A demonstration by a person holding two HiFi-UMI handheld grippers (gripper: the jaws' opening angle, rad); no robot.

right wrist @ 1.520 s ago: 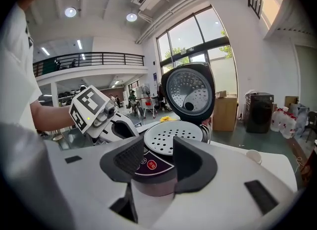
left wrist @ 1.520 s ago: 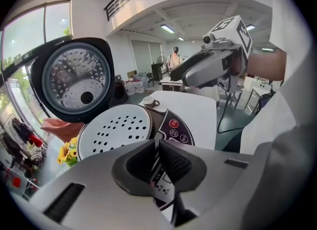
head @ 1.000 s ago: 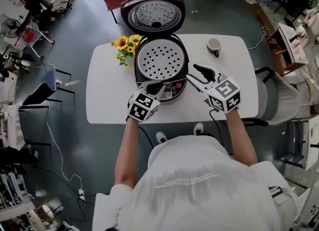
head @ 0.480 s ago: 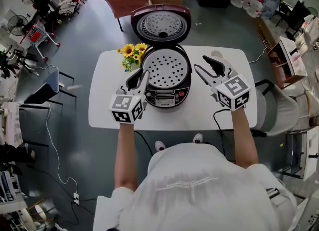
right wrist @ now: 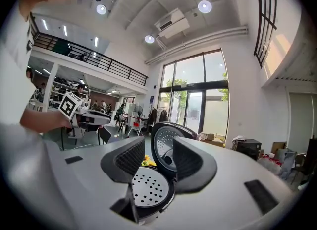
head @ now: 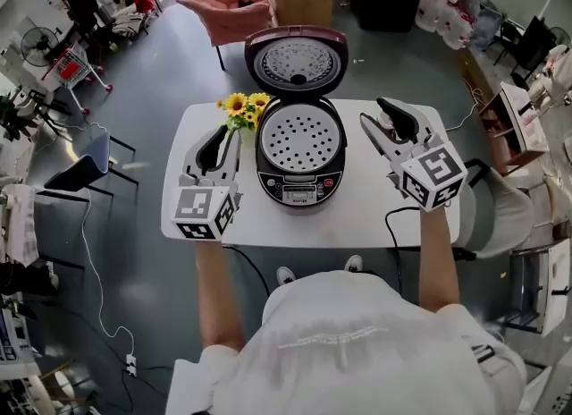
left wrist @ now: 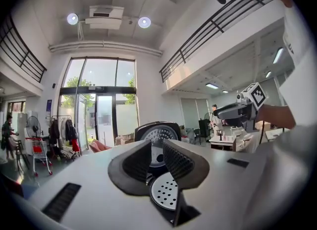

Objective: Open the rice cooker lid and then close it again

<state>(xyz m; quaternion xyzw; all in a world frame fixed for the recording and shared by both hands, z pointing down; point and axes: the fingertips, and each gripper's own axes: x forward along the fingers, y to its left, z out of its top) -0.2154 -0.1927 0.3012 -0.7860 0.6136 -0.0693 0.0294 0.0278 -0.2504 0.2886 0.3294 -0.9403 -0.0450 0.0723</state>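
Left gripper view, jaws masking rice cooker (left wrist: 158, 130)

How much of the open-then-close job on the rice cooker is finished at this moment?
Done: the lid stands fully open at the far side of the rice cooker. In hand: nothing is gripped; the left gripper and right gripper hover beside the cooker, jaws apart and empty, the left jaws having just been opening. Remaining: pushing the lid down shut.
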